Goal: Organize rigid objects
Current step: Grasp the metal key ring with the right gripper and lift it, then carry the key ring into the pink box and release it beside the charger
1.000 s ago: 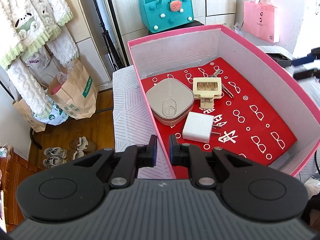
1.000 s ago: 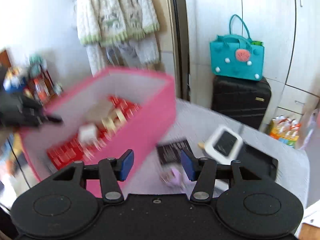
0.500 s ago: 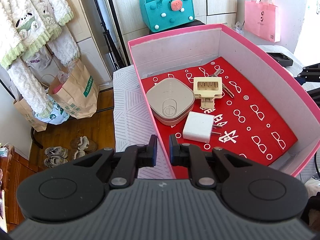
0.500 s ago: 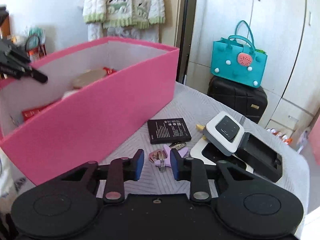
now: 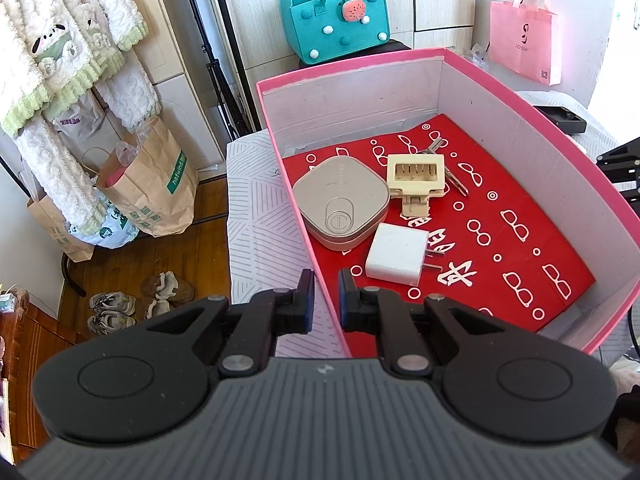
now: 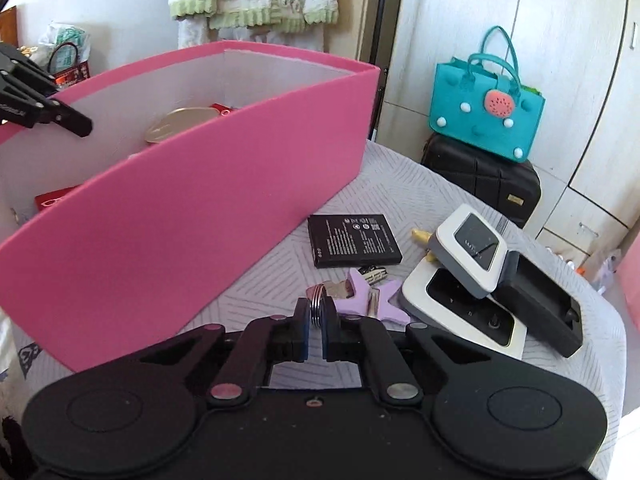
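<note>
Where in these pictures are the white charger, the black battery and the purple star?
white charger [image 5: 396, 255], left wrist view, middle of its top face.
black battery [image 6: 353, 240], right wrist view, centre of its label.
purple star [image 6: 360, 300], right wrist view, its flat middle.

A home bedroom: fleecy pajamas [image 5: 60, 52] hang by wardrobe doors [image 6: 560, 40], shoes [image 5: 140, 300] on wooden floor.

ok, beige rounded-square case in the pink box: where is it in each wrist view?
Left wrist: beige case sits centre frame on the red liner, near the pink box's left wall, beside the white charger.
Right wrist: only its top shows, upper left, over the box's near wall.
Shared landmark: teal felt bag behind the table.
</note>
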The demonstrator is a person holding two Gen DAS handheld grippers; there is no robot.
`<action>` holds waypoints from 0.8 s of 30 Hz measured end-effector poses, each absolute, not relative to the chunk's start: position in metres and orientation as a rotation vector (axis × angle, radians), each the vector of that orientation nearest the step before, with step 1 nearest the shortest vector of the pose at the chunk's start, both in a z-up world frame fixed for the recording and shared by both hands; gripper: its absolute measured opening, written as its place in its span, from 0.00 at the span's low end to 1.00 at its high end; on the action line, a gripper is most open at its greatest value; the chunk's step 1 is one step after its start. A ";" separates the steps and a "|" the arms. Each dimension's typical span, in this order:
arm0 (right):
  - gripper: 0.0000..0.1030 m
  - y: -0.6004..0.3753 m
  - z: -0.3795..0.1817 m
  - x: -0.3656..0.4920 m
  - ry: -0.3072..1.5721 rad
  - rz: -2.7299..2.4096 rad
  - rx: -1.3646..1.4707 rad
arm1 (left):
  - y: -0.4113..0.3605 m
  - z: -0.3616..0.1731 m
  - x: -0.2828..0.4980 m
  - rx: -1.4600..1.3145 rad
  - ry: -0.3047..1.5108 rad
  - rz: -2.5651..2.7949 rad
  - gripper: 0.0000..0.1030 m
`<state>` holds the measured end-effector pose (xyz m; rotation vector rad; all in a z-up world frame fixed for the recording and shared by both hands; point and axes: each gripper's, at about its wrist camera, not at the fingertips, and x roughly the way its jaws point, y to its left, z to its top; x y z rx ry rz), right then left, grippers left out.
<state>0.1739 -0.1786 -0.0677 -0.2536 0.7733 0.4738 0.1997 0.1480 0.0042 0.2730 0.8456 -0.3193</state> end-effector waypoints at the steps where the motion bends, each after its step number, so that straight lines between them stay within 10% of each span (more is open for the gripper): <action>1: 0.05 -0.181 -0.068 0.176 0.780 0.473 -0.227 | 0.148 0.004 0.200 0.274 0.846 -0.320 0.10; 24: 0.05 -0.216 0.045 0.205 0.800 0.605 0.216 | 0.140 0.002 0.193 0.334 0.871 -0.328 0.11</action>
